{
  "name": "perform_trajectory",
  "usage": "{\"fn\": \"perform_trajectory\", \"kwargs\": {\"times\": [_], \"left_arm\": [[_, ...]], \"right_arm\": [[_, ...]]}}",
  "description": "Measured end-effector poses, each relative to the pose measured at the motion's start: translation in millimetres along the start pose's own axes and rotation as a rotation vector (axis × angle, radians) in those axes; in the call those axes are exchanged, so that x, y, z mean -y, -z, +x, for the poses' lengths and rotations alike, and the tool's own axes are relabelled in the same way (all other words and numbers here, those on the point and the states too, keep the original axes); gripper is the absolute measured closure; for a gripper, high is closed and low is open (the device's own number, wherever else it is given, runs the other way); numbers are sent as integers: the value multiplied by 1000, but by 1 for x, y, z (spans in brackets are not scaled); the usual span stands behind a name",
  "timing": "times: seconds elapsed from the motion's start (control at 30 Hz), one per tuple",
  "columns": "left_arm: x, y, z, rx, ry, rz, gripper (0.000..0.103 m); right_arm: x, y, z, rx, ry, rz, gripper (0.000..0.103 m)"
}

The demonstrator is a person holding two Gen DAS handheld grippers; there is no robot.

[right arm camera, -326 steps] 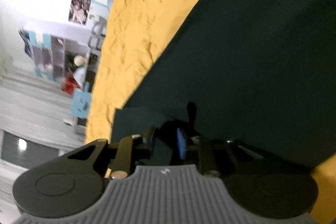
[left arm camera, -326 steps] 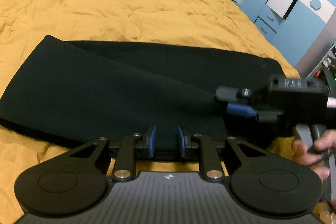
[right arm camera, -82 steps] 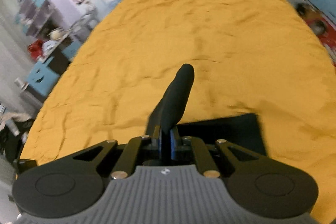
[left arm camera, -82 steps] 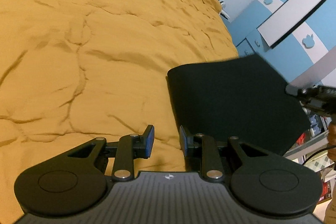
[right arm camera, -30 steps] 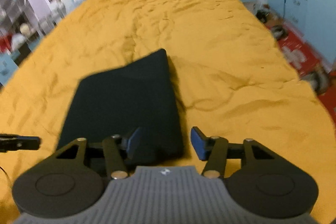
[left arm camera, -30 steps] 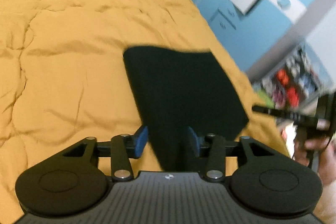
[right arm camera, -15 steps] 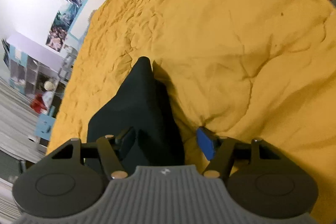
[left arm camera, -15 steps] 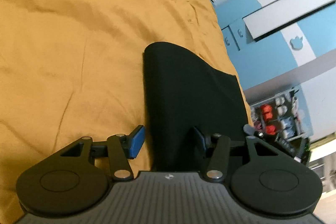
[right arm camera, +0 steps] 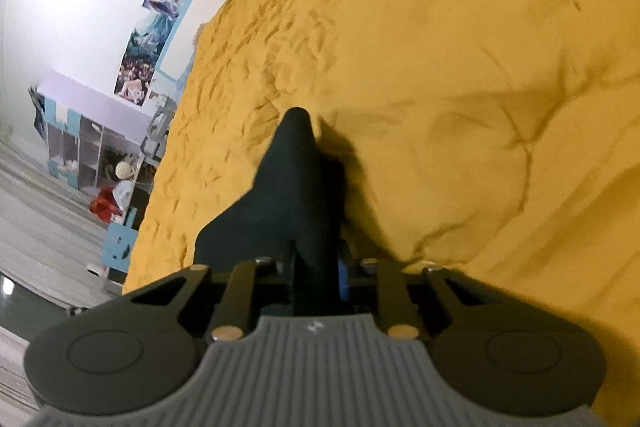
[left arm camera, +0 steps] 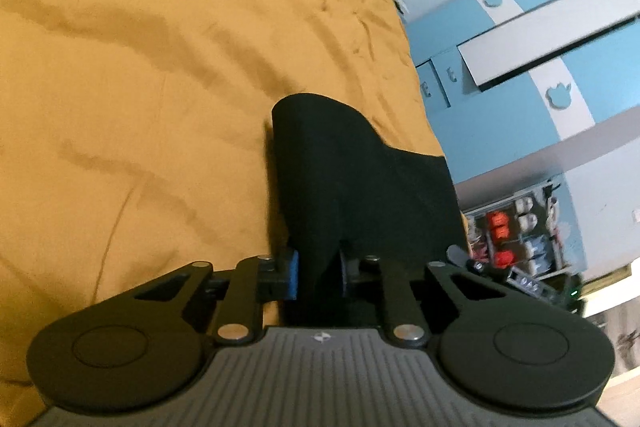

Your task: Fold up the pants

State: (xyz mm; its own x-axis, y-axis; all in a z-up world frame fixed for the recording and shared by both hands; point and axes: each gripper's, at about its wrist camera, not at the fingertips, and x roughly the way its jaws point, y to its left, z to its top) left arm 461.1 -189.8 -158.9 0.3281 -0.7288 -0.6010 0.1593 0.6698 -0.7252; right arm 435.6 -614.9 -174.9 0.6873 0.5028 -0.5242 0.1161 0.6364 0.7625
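The black pants are folded into a thick bundle and lie on the orange bedspread. My left gripper is shut on the near edge of the bundle, with cloth bunched between its blue pads. In the right wrist view the pants rise in a ridge ahead of my right gripper, which is shut on their other near edge. The right gripper also shows at the right in the left wrist view.
The orange bedspread stretches wide around the pants. Blue and white wardrobes and a shelf of small items stand beyond the bed's right side. A cubby shelf and posters are at the left.
Both grippers have closed from wide open onto the near edges of the folded pants. The cloth now bunches up between the pads of each.
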Motion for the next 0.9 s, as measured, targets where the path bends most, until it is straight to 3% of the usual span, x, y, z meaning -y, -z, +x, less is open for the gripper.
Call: {"fn": "perform_trajectory", "kwargs": {"times": [0.17, 0.4, 0.6, 0.9], "left_arm": [[27, -1, -28, 33, 7, 57, 84], [68, 1, -105, 57, -23, 173, 84], [94, 20, -195, 108, -65, 256, 84], [114, 67, -327, 145, -199, 338, 84]], "right_arm": [[-44, 0, -21, 15, 6, -79, 91], [-113, 28, -68, 18, -36, -153, 91], [-181, 74, -106, 33, -115, -193, 91], [-262, 170, -136, -1, -253, -172, 91]]}}
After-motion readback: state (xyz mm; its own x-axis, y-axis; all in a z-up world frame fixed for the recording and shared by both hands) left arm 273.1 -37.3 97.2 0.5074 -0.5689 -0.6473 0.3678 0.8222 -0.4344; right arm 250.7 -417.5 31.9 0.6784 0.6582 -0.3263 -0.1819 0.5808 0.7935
